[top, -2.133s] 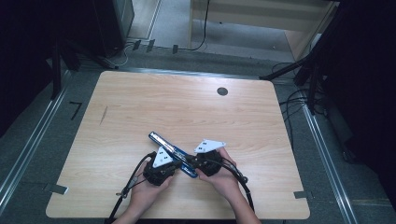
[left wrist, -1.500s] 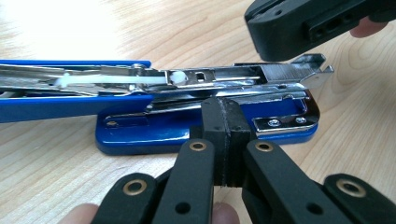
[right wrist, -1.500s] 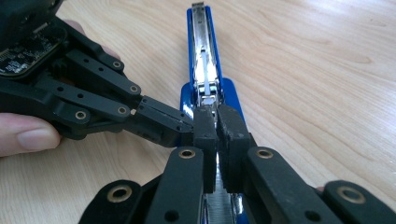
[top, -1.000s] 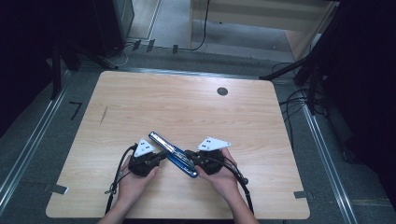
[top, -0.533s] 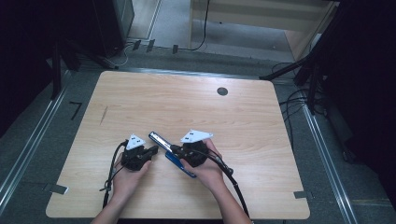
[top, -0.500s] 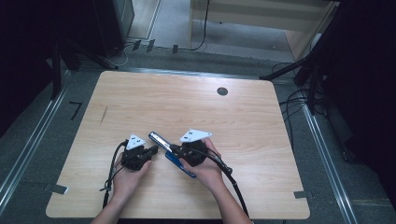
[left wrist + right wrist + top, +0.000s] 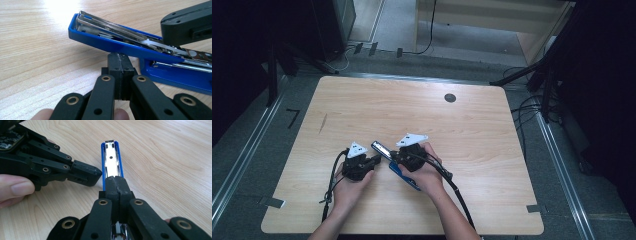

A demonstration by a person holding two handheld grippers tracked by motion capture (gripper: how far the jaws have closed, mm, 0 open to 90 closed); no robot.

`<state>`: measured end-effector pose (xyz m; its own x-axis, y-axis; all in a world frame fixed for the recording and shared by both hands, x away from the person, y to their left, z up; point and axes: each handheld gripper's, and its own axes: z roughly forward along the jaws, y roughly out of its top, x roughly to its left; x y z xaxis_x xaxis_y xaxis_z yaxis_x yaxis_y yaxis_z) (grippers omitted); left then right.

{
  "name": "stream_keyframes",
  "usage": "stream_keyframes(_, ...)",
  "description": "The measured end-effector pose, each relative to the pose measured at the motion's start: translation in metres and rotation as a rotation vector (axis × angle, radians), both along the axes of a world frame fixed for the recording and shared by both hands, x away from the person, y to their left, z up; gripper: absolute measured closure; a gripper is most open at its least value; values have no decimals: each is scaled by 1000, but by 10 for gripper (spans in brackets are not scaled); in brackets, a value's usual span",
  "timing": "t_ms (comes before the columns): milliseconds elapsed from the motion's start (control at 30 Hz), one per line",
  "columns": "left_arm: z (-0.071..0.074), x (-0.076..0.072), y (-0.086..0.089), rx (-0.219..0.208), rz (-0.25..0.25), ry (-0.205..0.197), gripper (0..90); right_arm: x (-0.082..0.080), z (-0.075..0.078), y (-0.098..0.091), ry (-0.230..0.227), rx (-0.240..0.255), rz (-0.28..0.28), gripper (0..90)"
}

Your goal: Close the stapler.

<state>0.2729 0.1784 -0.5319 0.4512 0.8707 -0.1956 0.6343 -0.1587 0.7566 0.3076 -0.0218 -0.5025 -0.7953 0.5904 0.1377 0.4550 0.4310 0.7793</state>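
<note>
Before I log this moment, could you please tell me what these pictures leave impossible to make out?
- Blue stapler: in the left gripper view its rear end is cut off by the right edge and covered by the right tool.
- Right gripper view: the shut right tool hides the stapler's hinge end, so contact with the metal is unclear.
- High view: the stapler's middle sits under the right hand; staples are too small to see.

stapler [image 7: 403, 172]: blue, metal magazine exposed
state: hinged open, top arm raised
place: lower centre of frame
</note>
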Motion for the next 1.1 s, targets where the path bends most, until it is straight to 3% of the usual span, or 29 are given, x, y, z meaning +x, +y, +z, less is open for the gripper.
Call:
stream_keyframes(133,-1,6,-2,20,-22,45,900,3,-1,5,1,-15,9,900)
stream_keyframes(533,-1,8,-1,16,-1,47,900,7,0,7,16,-35,7,900)
stream_keyframes(767,0,7,-2,10,-9,29,900,7,1,7,9,-35,4,900)
stream_keyframes(1100,5,2,-4,6,-20,-33,900,4,6,6,-14,-15,3,900)
